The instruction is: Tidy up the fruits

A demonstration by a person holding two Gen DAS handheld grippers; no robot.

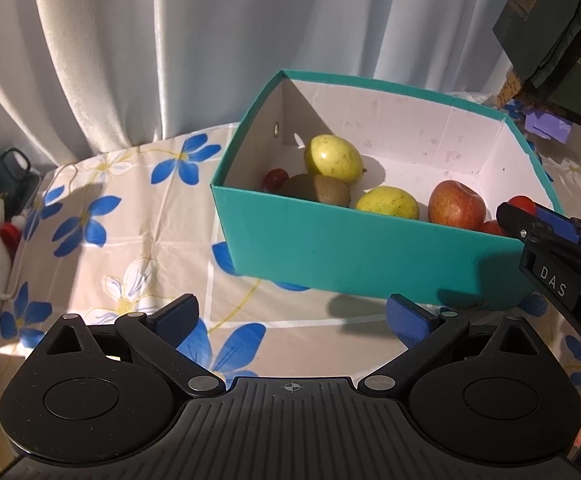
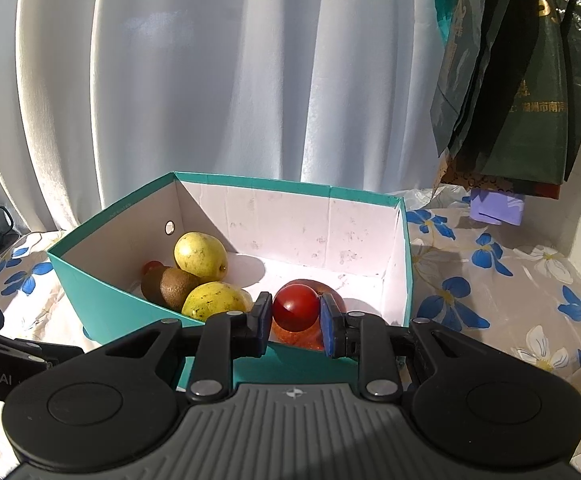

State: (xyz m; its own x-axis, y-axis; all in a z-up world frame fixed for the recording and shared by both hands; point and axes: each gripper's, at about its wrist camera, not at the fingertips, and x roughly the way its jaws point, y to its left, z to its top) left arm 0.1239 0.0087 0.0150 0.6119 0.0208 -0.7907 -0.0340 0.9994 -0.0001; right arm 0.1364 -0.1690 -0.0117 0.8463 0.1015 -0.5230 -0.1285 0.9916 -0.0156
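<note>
The left tongs (image 1: 292, 320) hang spread and empty over the bench (image 1: 130, 240), just before the teal box (image 1: 350, 256). Inside it lie a kiwi (image 2: 178, 288), yellow fruits (image 2: 200, 254) and an apple (image 1: 456, 204). The right tongs (image 2: 296, 316) pinch a cherry tomato (image 2: 295, 307) above the near wall; best carry it past the rim, lower, then release gently so it doesn't bounce.

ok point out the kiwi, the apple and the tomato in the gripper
kiwi (image 2: 178, 288), right wrist view, brown side
apple (image 1: 456, 204), left wrist view, red front
tomato (image 2: 295, 307), right wrist view, centre of its skin
</note>
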